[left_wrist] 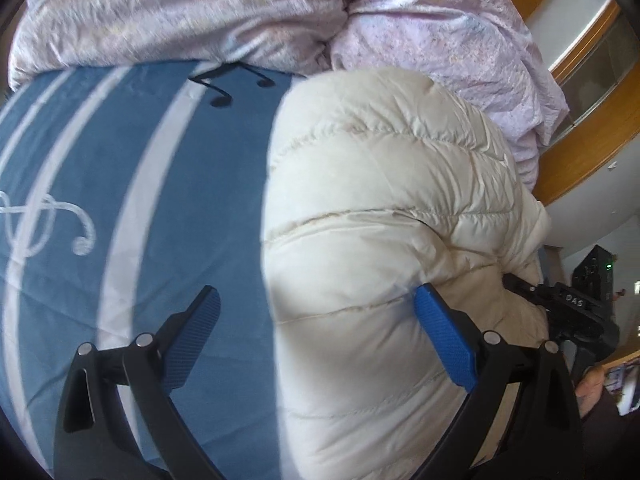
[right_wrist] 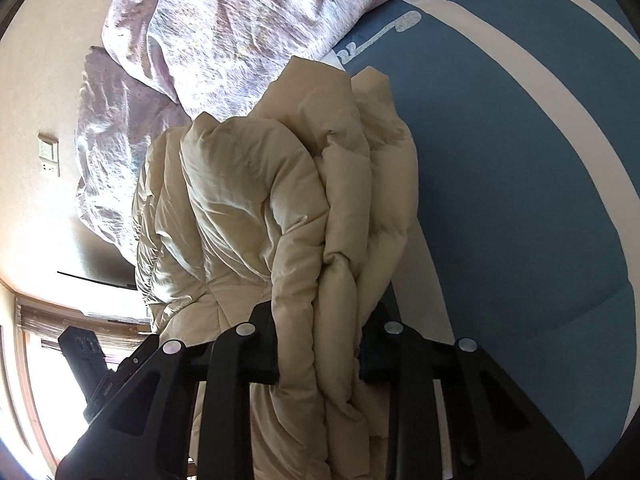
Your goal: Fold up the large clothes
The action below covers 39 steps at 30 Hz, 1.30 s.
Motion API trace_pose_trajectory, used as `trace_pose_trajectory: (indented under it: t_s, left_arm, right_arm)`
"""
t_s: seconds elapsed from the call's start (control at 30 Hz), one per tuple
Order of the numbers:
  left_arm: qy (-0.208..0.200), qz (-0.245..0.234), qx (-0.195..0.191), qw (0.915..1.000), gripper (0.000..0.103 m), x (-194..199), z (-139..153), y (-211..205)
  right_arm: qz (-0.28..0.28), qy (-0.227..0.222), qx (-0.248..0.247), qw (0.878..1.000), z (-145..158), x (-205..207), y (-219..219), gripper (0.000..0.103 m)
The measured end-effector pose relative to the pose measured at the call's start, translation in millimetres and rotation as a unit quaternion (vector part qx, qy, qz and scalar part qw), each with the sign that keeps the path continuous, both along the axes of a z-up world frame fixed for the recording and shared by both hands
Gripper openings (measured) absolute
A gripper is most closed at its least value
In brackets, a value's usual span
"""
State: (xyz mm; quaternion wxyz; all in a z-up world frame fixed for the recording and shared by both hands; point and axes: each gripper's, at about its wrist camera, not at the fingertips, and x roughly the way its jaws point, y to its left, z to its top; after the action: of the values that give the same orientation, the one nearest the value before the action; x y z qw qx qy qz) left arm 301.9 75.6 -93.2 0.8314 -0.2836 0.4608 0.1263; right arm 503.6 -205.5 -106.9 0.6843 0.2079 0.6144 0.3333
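My right tongs [right_wrist: 318,356] pinch the bunched jacket [right_wrist: 280,208]; left tongs [left_wrist: 316,340] spread, straddling its bed-side edge.

The bed [left_wrist: 132,208], spread with a blue sheet marked by white stripes and music notes, carries a puffy cream jacket [left_wrist: 392,216] on one side and a crumpled pale purple duvet [left_wrist: 192,12] heaped beyond it.
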Motion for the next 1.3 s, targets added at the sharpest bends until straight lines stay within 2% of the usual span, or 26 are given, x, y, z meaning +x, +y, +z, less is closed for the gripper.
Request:
trace_pose_trajectory:
  t_s: [0.13,0.3,0.37,0.47,0.63,0.73,0.97,1.17,1.3]
  left_arm:
    - [0.006,-0.013,-0.046,0.9988,0.098,14,-18,0]
    - [0.0,-0.005,-0.114,0.9935,0.097,25,-39,6]
    - [-0.006,-0.008,-0.13,0.9914,0.093,29,-43,7]
    - [-0.012,-0.012,-0.135,0.9908,0.083,33,-43,7]
    - [-0.034,-0.015,-0.122,0.9918,0.053,32,-28,12]
    - [-0.048,-0.019,-0.102,0.9934,0.043,29,-14,19]
    - [-0.072,-0.002,-0.057,0.9958,0.039,20,15,52]
    - [-0.064,0.033,-0.025,0.9971,0.039,19,26,93]
    - [-0.049,0.045,0.011,0.9977,0.04,25,30,110]
  right_arm:
    - [-0.002,0.01,0.003,1.0,-2,5,-4,0.027]
    - [-0.002,0.018,0.007,1.0,-5,10,-4,0.027]
    - [-0.002,0.021,0.011,1.0,-7,12,-5,0.027]
    - [-0.001,0.024,0.016,1.0,-10,15,-5,0.027]
    - [0.012,0.012,0.033,0.999,-7,18,-1,0.027]
    - [0.018,0.006,0.043,0.999,-4,20,9,0.027]
    - [0.048,-0.002,0.062,0.997,3,25,63,0.025]
    - [0.086,-0.02,0.059,0.994,12,28,123,0.025]
    - [0.117,-0.046,0.037,0.991,19,29,151,0.025]
